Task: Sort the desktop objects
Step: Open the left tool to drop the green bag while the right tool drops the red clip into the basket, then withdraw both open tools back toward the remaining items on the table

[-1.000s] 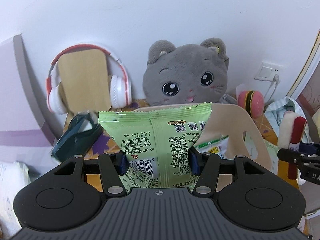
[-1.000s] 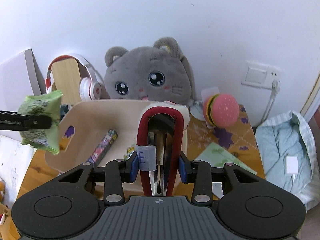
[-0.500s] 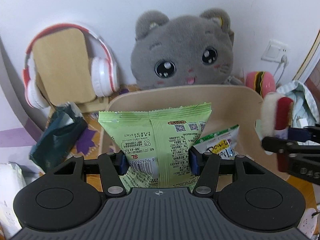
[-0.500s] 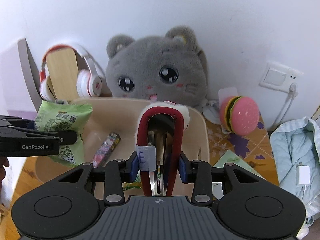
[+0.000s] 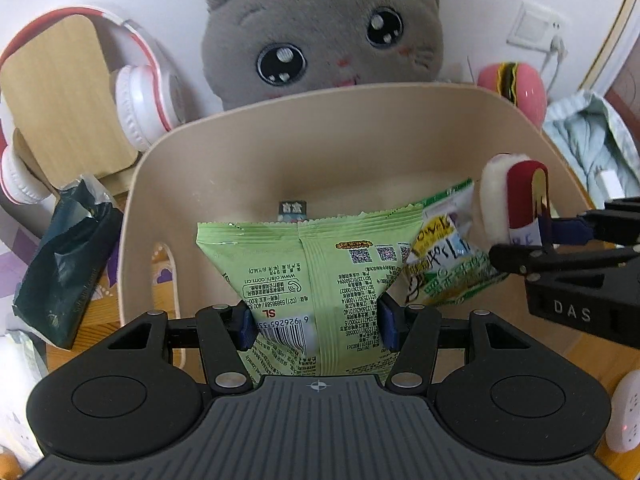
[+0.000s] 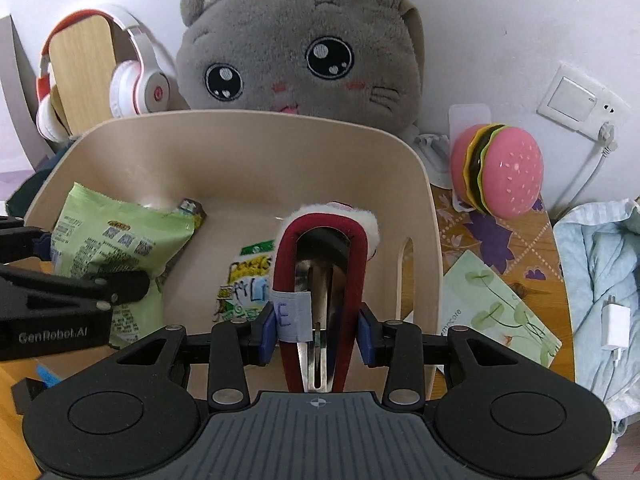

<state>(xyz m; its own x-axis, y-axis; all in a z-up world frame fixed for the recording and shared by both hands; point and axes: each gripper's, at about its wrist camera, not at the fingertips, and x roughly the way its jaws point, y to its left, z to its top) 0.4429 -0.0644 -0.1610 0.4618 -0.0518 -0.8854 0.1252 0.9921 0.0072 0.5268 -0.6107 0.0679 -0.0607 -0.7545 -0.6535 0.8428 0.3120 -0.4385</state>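
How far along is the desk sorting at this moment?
Done: a small snack packet and a dark wrapped bar lie in the beige bin. In hand: left gripper holds a green snack bag, right gripper a red hair clip, both over the bin. Left: releasing them.

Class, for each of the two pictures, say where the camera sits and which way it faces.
Left wrist: on the left tool, facing down into the beige bin; tool grips a green snack bag.
Right wrist: on the right tool, facing the same bin; tool grips a red hair clip.
Shared: bin, grey cat plush, each other's tool.
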